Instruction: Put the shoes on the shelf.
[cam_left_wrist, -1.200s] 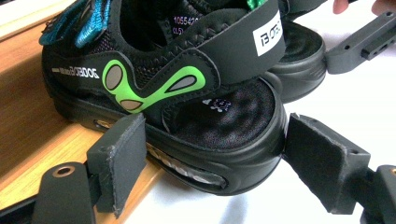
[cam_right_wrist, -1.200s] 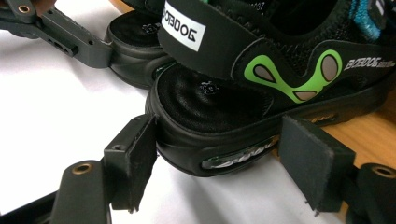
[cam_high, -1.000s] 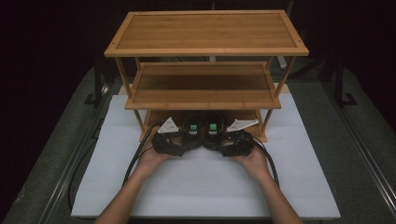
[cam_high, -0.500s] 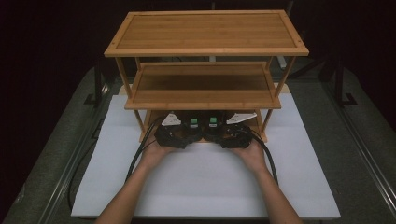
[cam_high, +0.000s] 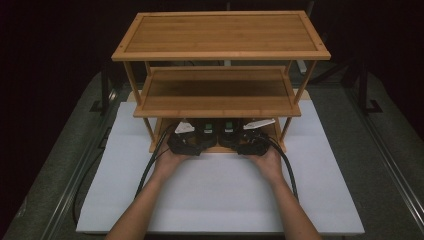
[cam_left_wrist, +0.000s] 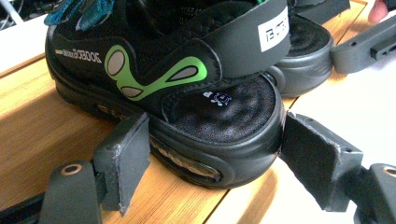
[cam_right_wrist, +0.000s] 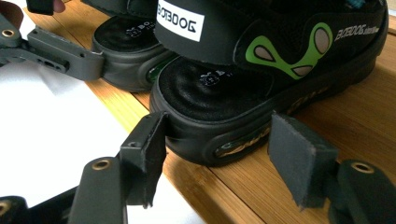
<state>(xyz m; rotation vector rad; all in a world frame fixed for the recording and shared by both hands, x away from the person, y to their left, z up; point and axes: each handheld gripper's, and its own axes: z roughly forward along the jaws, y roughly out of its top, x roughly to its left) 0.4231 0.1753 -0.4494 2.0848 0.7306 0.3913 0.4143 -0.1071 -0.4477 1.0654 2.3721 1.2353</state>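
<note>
Sandals at frame centre, on bottom board of bamboo rack (cam_high: 220, 37). Left gripper (cam_left_wrist: 215, 154) jaws spread, flanking heel of left sandal (cam_left_wrist: 187, 79), not clamped. Right gripper (cam_right_wrist: 224, 149) likewise astride right sandal (cam_right_wrist: 261, 60). White mat (cam_high: 220, 200) below.

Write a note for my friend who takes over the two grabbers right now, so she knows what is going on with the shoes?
Left gripper: open, jaws on either side of the heel of the left shoe, not yet squeezing.
Right gripper: open, jaws on either side of the heel of the right shoe, one pad close to the sole, no grip yet.
Both shoes stand side by side on the bottom shelf of the wooden rack, heels at its front edge.
Done: both grippers lined up on the heels.
Left: probably close each gripper on its shoe and move the pair; the middle and top shelves are bare.
</note>
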